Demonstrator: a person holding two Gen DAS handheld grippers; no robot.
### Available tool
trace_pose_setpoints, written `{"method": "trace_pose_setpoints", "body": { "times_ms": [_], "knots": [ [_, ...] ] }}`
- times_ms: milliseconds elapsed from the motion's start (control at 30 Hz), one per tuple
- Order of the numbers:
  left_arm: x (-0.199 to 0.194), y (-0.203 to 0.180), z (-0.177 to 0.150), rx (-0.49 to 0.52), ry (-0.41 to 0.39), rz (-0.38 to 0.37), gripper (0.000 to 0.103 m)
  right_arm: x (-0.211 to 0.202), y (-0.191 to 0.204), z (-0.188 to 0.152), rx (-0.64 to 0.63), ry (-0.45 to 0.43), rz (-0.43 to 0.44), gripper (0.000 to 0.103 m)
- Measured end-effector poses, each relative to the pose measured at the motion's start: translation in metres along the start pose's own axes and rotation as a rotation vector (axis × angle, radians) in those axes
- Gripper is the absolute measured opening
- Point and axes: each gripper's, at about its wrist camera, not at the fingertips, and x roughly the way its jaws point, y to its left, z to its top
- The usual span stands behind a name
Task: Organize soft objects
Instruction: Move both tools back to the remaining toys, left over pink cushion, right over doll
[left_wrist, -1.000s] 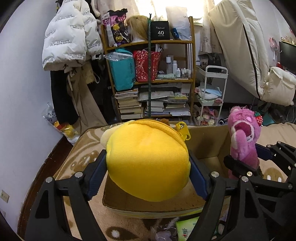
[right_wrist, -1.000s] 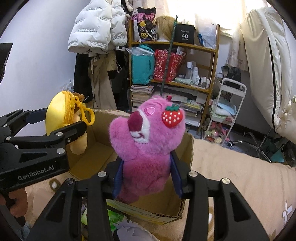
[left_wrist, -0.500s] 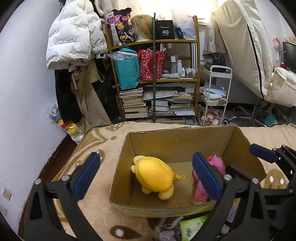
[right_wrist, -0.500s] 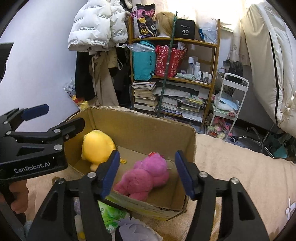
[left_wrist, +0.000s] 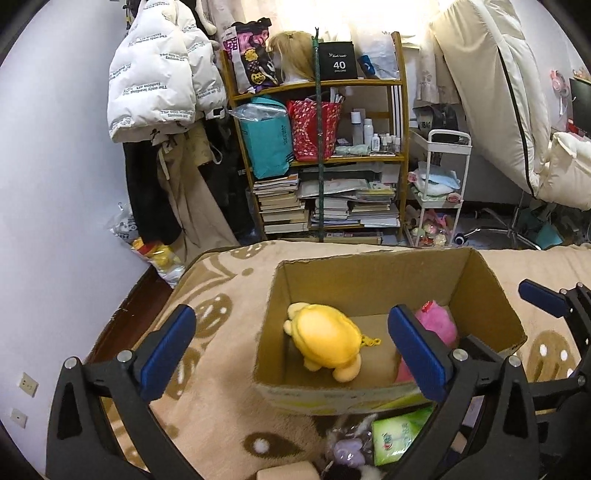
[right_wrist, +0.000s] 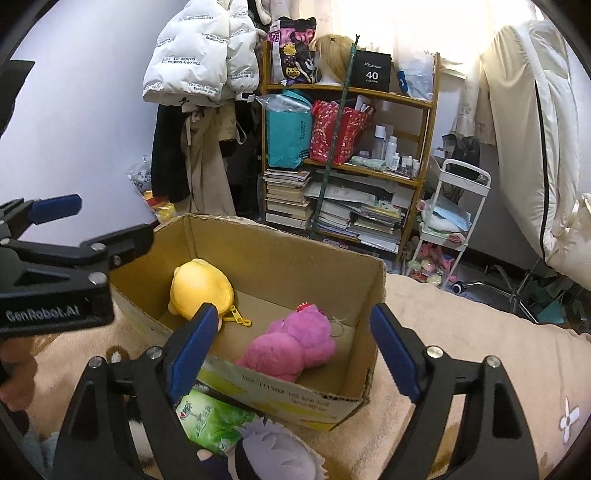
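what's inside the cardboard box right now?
Inside the cardboard box: a yellow plush and a pink plush, apart. The floor under them is hidden.

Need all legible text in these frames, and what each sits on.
"GenRobot.AI": side of the left gripper.
"40" over "COLORS": black box on the top shelf; the script line above is too small.
"The only leading fashion art": repeated on the white puffer jacket.
Teal bag: vertical print, unreadable.
Cardboard box: front print blurred.
Green packet: logo blurred.
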Motion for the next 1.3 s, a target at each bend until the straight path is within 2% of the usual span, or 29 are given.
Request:
{"method": "trace_pose_setpoints", "body": {
  "times_ms": [233,433,667,1067,1300],
  "knots": [
    [-0.017,0.012,-0.009,-0.026,0.042,0.018,0.102,-0.017,0.0,-0.004,0.005,-0.004,-0.01,0.089],
    [-0.032,0.022,-0.02,-0.035,0.072,0.063,0.102,-0.031,0.001,-0.005,0.007,-0.02,-0.02,0.089],
    [-0.042,0.028,-0.032,-0.044,0.123,0.069,0.102,-0.046,0.001,-0.009,0.037,-0.014,-0.018,0.089],
    [-0.044,0.029,-0.051,-0.042,0.225,0.072,0.102,-0.059,0.001,-0.024,0.089,0.023,-0.011,0.089],
    [-0.029,0.032,-0.061,-0.032,0.309,0.093,0.102,-0.052,0.0,-0.03,0.108,0.066,0.007,0.089]
  ]
}}
